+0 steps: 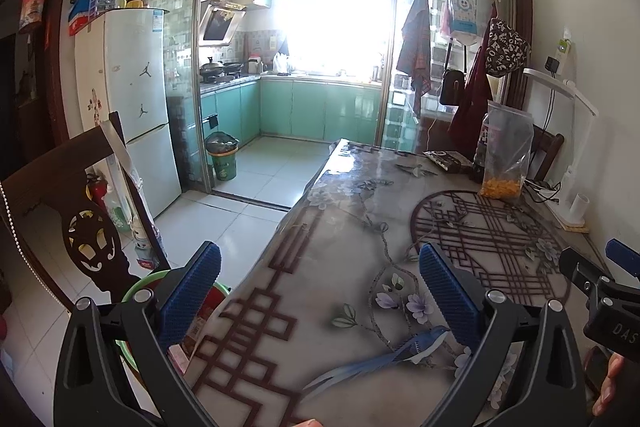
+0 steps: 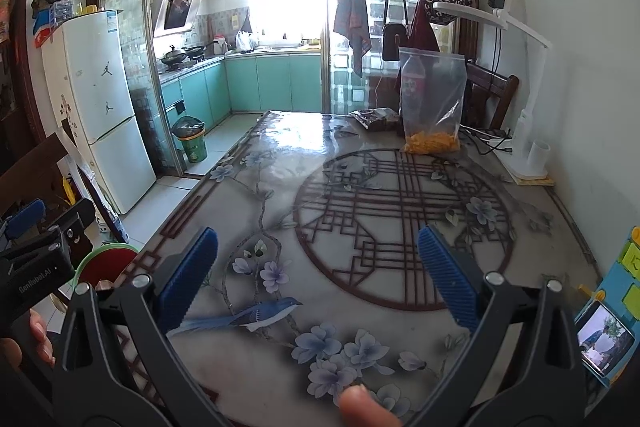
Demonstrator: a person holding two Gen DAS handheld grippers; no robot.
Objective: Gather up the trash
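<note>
Both the left gripper (image 1: pixel 320 279) and right gripper (image 2: pixel 318 267) were held wide and empty above the table (image 2: pixel 280 155), where a dark wrapper (image 2: pixel 376 118) lay by a zip bag (image 2: pixel 434 99), leaving it unsettled whether collecting was ahead or nearly over.

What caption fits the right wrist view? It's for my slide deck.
Open right gripper above a floral table; zip bag and dark packet at the far edge.

Sunlit teal kitchen (image 1: pixel 304 115) beyond floral table (image 2: pixel 360 211).
</note>
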